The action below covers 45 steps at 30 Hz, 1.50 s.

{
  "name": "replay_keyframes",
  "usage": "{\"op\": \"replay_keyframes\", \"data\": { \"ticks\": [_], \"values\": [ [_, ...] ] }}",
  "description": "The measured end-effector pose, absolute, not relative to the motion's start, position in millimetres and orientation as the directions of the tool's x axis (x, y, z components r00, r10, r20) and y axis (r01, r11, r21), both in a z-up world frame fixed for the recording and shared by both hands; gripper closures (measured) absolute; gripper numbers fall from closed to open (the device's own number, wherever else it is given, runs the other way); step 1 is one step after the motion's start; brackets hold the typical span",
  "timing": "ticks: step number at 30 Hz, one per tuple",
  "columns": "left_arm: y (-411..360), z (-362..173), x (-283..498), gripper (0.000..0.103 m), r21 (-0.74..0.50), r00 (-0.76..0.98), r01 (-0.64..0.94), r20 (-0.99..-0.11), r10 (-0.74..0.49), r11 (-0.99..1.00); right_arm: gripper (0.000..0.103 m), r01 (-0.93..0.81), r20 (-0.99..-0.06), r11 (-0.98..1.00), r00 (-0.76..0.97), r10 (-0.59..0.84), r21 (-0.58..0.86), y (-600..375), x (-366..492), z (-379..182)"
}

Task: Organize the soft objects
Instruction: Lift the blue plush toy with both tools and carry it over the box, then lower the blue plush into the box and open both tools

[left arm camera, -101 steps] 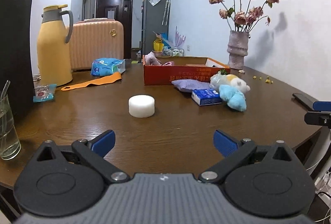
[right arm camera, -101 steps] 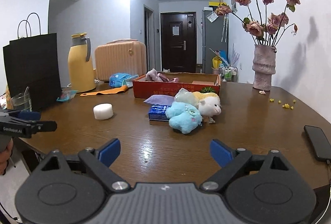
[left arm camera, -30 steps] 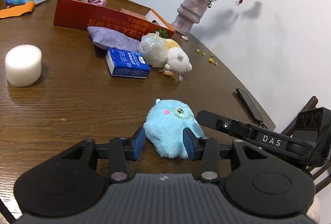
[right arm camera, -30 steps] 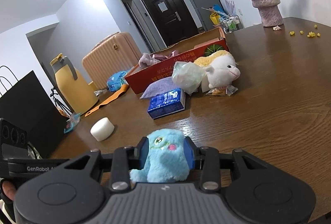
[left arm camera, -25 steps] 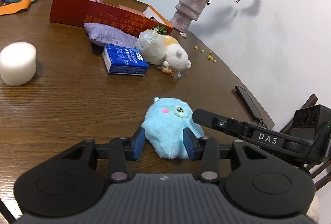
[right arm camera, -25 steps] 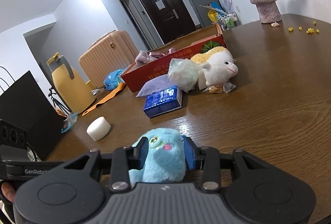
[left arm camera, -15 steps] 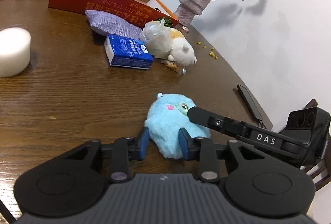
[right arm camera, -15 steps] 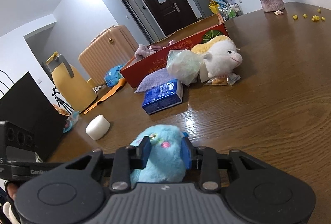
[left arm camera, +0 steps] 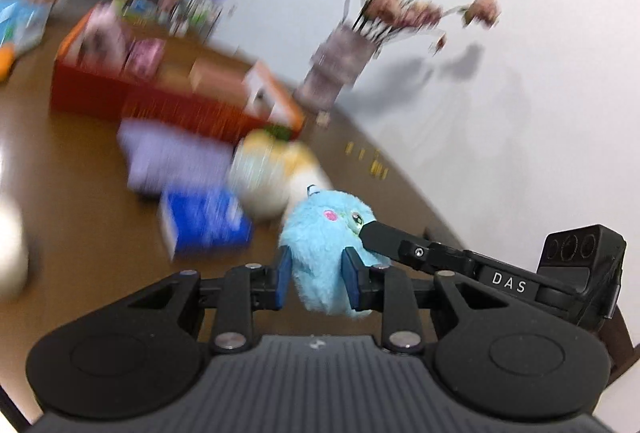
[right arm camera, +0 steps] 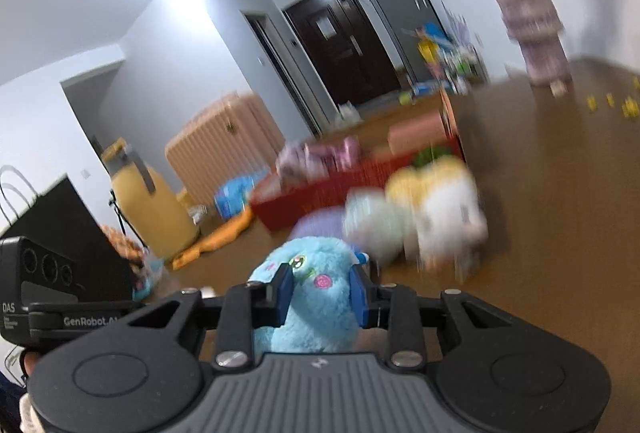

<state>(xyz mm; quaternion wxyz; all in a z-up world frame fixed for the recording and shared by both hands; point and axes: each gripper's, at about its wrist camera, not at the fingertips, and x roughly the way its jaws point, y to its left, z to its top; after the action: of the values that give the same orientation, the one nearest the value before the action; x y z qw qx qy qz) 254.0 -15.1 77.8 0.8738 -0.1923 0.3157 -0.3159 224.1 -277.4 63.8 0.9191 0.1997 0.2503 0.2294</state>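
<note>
Both claws pinch the blue plush toy (left arm camera: 324, 253) at once: the left claw (left arm camera: 316, 279), jaws closing, presses its sides, and the right claw (right arm camera: 320, 291) squeezes near its face, probably sharing the load for carrying to the red box (left arm camera: 160, 101) ahead.

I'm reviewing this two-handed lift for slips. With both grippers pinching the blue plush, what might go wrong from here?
1. Both the left gripper and right gripper squeeze the one blue plush; if the hands drift apart, it may slip out of one.
2. The right fingertip presses near its eye, a shallow hold.
3. The white plush and bag sit before the red box; a low carry may knock them.
</note>
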Motion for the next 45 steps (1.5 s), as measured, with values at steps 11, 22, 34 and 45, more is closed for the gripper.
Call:
{"op": "replay_keyframes", "data": {
  "ticks": [11,22,34,45],
  "values": [
    [-34,130,387,0.076,-0.516,0.628,0.448,-0.398,-0.668,0.730,0.073,-0.345,-0.331,0.832,0.798,0.504,0.434,-289,357,133],
    [-56,55,525,0.076,-0.582,0.588,0.280,-0.524,-0.615,0.763,0.072,-0.219,-0.523,0.926,0.774,0.356,0.306,-269,500,81],
    [-71,29,531,0.079,-0.480,0.596,0.278,-0.593,-0.541,0.832,0.081,-0.168,-0.557,0.974,0.800,0.223,0.149,-249,508,43],
    [-53,118,452,0.062,-0.325,0.724,0.344,-0.506,-0.469,0.881,0.062,-0.237,-0.476,0.961,0.835,0.276,0.143,-262,445,107]
  ]
}}
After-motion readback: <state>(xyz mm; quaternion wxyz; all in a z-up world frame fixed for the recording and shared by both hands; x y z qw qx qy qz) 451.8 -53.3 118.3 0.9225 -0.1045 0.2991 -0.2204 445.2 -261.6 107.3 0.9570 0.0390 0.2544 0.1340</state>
